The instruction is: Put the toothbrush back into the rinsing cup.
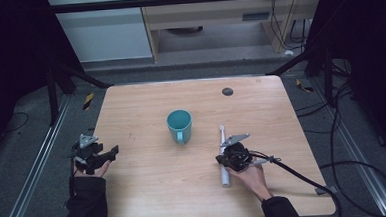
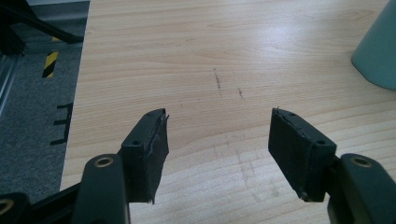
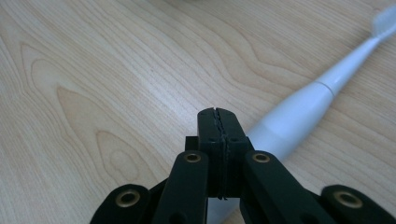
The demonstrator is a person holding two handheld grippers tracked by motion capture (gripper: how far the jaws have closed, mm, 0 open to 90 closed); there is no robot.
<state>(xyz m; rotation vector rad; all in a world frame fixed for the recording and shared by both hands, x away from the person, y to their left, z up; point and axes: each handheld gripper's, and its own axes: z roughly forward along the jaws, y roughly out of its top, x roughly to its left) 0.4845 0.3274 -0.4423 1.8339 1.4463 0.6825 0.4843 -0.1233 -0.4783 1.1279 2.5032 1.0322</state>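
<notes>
Right black two-jaw gripper (image 3: pixel 218 112): jaws pressed flat together with nothing between them, tips poised just above the pale wooden tabletop (image 3: pixel 93 70). Directly beneath and to one side of the closed jaws lies the white electric toothbrush with a thick handle and slim neck (image 3: pixel 299 109); its handle passes under the gripper body and its neck runs away up toward the bristle head at the top corner of the right gripper view. Whether the jaws touch the handle cannot be told. In the high view the same right gripper (image 1: pixel 217 160), carrying its grey three-cornered plate and trailing a black cable, sits over the middle of the toothbrush (image 1: pixel 222 137), which lies lengthwise with its brush head pointing away from the person.

Beyond the brush head and toward the other hand stands the teal ceramic mug with a handle (image 1: pixel 180 125), upright, near the toothbrush but not touching it, its handle turned toward the person.

Left black two-jaw gripper (image 2: pixel 219 135): jaws spread wide apart, holding nothing, aimed across bare wood bearing a few faint dark scuff marks (image 2: pixel 218 81). The mug's teal wall (image 2: pixel 378 51) shows ahead of the jaws and off to their right. In the high view the left gripper (image 1: pixel 114 151) rests in the person's hand near the table's left edge (image 1: pixel 100 143), well apart from mug and toothbrush.

A small dark round disc (image 1: pixel 227 91) lies on the tabletop beyond the mug, toward the far edge.
</notes>
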